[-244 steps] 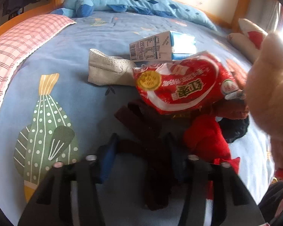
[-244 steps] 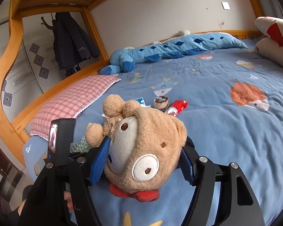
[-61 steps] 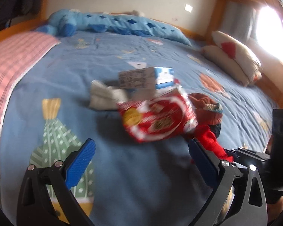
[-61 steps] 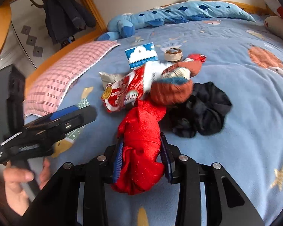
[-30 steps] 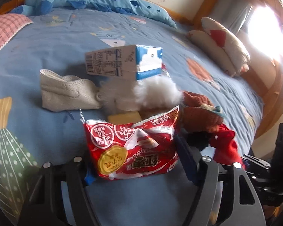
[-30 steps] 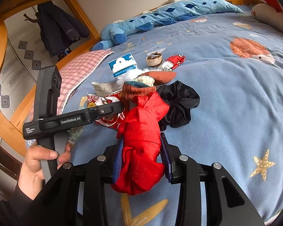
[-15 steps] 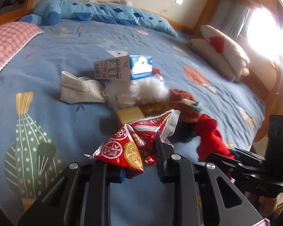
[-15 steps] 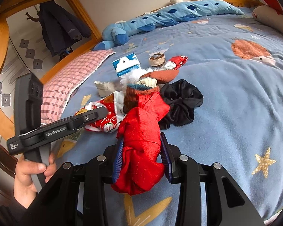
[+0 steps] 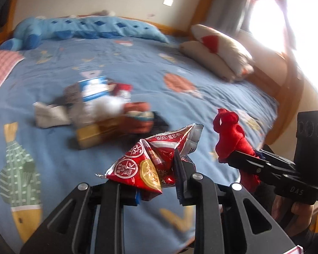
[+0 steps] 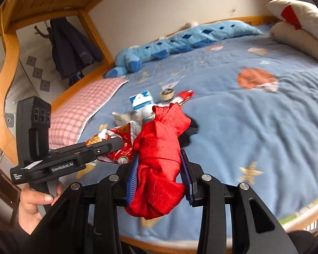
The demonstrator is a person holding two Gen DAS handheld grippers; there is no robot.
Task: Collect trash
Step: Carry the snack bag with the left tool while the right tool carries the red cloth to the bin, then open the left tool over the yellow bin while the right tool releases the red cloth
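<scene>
1. Left wrist view: the left gripper (image 9: 159, 182) has its jaws clamped on a red snack bag (image 9: 156, 158), held clear above the bedspread (image 9: 137, 67).
2. The bag looks light, thin and crinkly, likely slippery; the pinch sits on its lower crumpled part, and a grip across bunched film should hold better than one on a flat edge.
3. At 10 o'clock lies the remaining clutter: a blue-white carton (image 9: 93, 89), a grey mask (image 9: 49, 115), a yellow block (image 9: 91, 134) and a brown knit piece (image 9: 137, 116), blurred.
4. At 3 o'clock the right gripper (image 9: 239, 158) holds a red cloth (image 9: 229, 135), near the bag but apart.
5. Right wrist view: the right gripper (image 10: 159, 180) is closed on the red cloth (image 10: 161, 154), soft and bulky, so unlikely to slip.
6. The left gripper (image 10: 116, 142) with the bag (image 10: 118, 139) sits at 9 o'clock, just beside the cloth.
7. The bed's rim (image 10: 303, 213) runs from 4 to 6 o'clock; open bedspread (image 10: 254, 116) lies at 2 o'clock, giving free room there.
</scene>
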